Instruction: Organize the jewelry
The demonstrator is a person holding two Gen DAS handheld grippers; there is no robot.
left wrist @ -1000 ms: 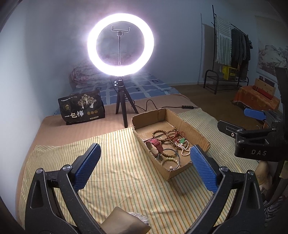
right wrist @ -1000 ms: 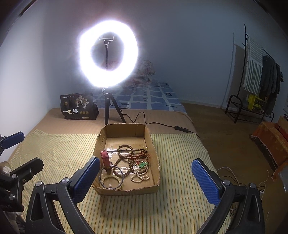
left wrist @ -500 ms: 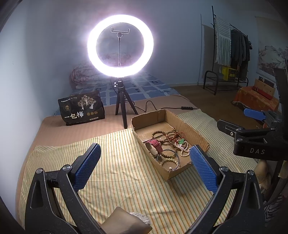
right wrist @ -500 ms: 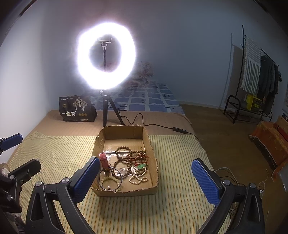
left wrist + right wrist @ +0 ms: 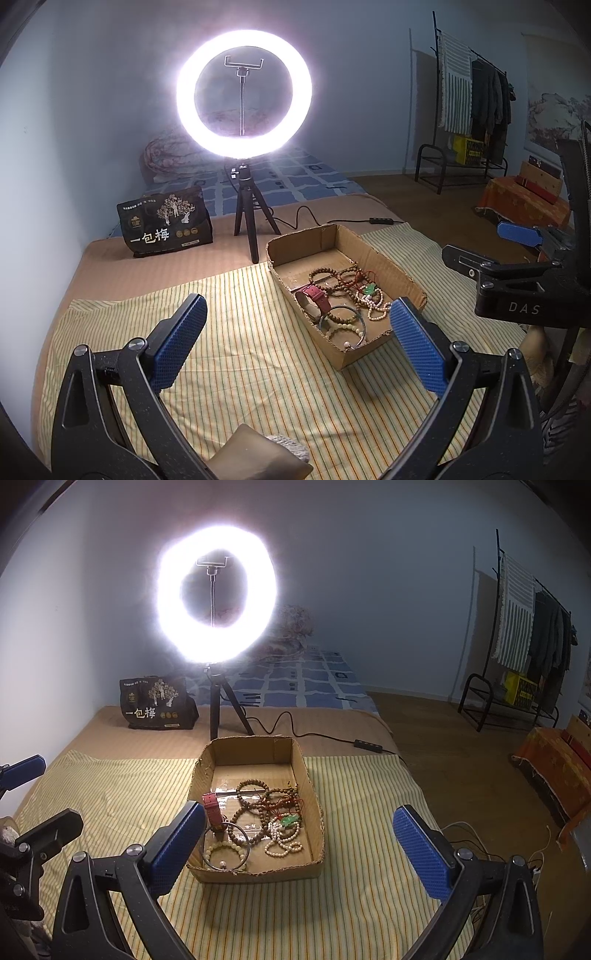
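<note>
You have a shallow open cardboard box [image 5: 313, 805] lying flat on the striped cloth. Inside it sits a tangle of brown bead bracelets [image 5: 255, 805], a red watch strap [image 5: 213, 808] at the left wall, a thin metal bangle [image 5: 226, 845] over pale beads, and a cream bead strand [image 5: 282, 843].

box [image 5: 255, 875] lower in right view

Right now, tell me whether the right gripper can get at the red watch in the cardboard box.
Probably yes. The right gripper is open above the box, which has no lid, and the red watch lies uncovered at its left side. Bead bracelets sit close beside it.
</note>
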